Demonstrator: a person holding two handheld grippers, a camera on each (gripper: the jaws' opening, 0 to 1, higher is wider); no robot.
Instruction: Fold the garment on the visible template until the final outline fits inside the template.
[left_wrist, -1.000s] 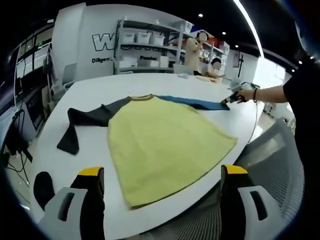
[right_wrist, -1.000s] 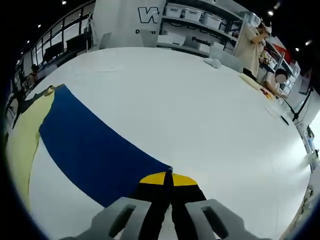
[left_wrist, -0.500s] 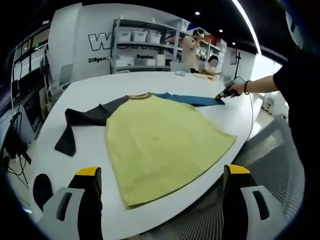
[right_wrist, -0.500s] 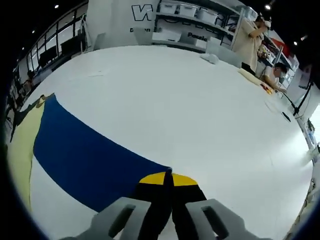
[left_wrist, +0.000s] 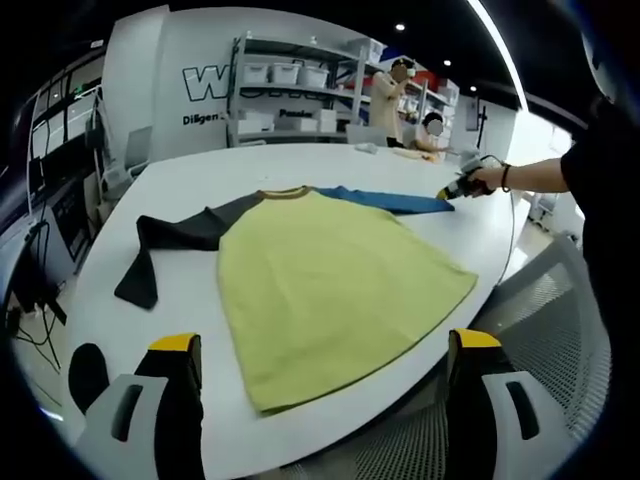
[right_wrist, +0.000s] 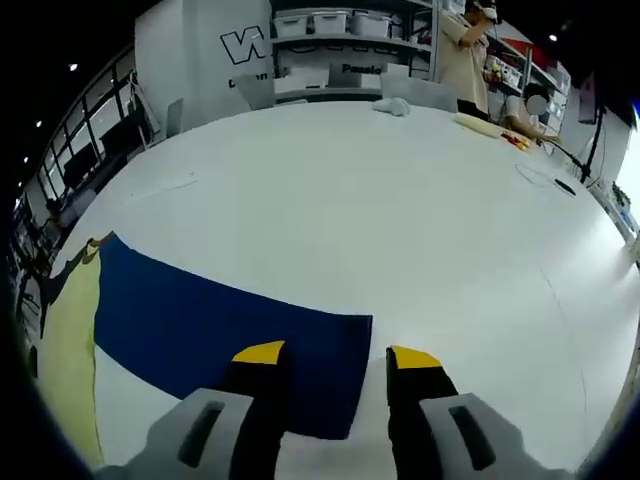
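Observation:
A raglan shirt lies flat on the white table (left_wrist: 230, 170): yellow body (left_wrist: 330, 280), dark grey sleeve (left_wrist: 170, 240) stretched left, blue sleeve (left_wrist: 385, 201) stretched right. My left gripper (left_wrist: 325, 385) stands open near the table's front edge, below the hem, holding nothing. In the right gripper view the blue sleeve (right_wrist: 220, 320) lies flat, its cuff end between and just ahead of the yellow fingertips. My right gripper (right_wrist: 335, 360) is open over that cuff; it is seen from afar as the right gripper (left_wrist: 455, 188) in a person's hand.
Shelving with white bins (left_wrist: 290, 90) stands behind the table. Two people (left_wrist: 385, 95) are at the far end, with small items (right_wrist: 505, 135) and a cable (right_wrist: 545, 175) on the table there. A mesh chair (left_wrist: 545, 310) sits at the right front edge.
My right gripper was shut on the blue sleeve's cuff; its jaws have now parted and the cuff lies flat on the table. The left gripper stayed open and nearly still.

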